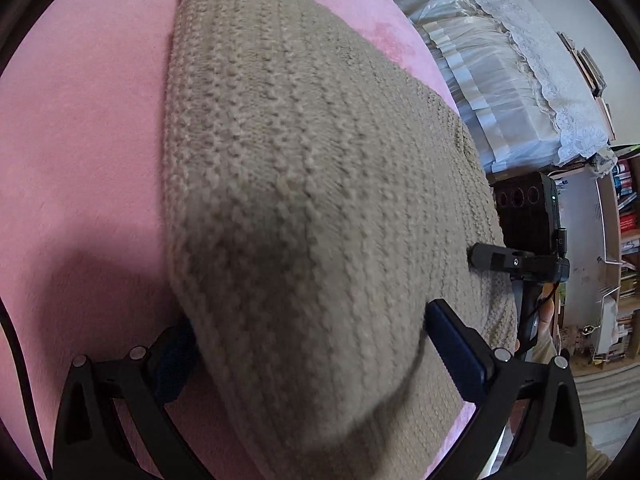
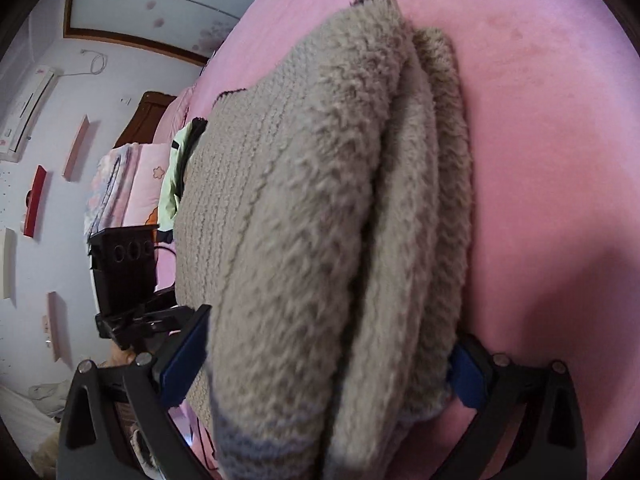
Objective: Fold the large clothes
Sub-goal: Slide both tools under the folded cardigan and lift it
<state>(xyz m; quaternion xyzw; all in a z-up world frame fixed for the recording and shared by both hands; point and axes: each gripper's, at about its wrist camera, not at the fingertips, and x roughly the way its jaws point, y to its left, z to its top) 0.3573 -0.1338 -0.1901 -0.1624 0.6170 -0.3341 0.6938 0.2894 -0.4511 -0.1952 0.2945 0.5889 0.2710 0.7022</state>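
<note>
Both the left gripper (image 1: 308,344) and right gripper (image 2: 328,364) squeeze the knitted sweater (image 1: 320,160) between their jaws — lift evenly, lay it flat on the pink bed (image 1: 80,120).

No writing can be made out anywhere here. The spines of the books on the shelves (image 1: 626,216) are too small and blurred, and the air conditioner's (image 2: 24,108) red mark is unreadable.

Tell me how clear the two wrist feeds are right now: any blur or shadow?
Left wrist: sweater sharp farther out, smeared near the left gripper; dark shadow on the pink cover. Right wrist: knit blurred near the right gripper; shadow lower right. Both bent by fisheye.
</note>
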